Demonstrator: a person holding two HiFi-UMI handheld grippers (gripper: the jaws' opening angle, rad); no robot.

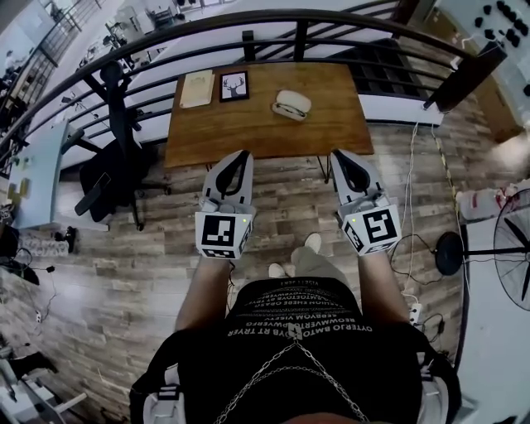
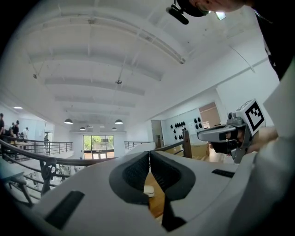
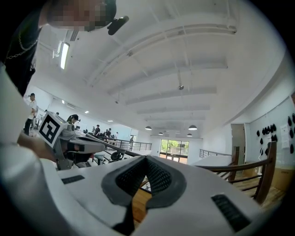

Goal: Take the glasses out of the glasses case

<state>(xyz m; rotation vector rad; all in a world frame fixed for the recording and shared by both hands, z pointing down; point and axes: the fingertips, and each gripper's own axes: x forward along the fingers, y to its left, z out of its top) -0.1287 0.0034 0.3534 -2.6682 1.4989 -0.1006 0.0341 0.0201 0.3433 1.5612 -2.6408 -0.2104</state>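
A white glasses case point(image 1: 291, 105) lies closed on the far right part of a wooden table point(image 1: 265, 128). Both grippers are held level side by side in front of the table's near edge, well short of the case. My left gripper point(image 1: 240, 157) has its jaws together with nothing in them. My right gripper point(image 1: 341, 156) is also shut and empty. In the left gripper view the case point(image 2: 148, 190) shows as a small white shape below the closed jaws of the left gripper point(image 2: 150, 154), and the right gripper point(image 2: 230, 133) is to the side. The right gripper view shows its own jaws point(image 3: 146, 159) pressed together.
On the table stand a black picture frame with a deer point(image 1: 233, 86) and a pale notepad point(image 1: 197, 89). A black office chair point(image 1: 116, 166) is at the table's left. A dark curved railing point(image 1: 273, 21) runs behind the table. A fan point(image 1: 517, 248) stands at the right.
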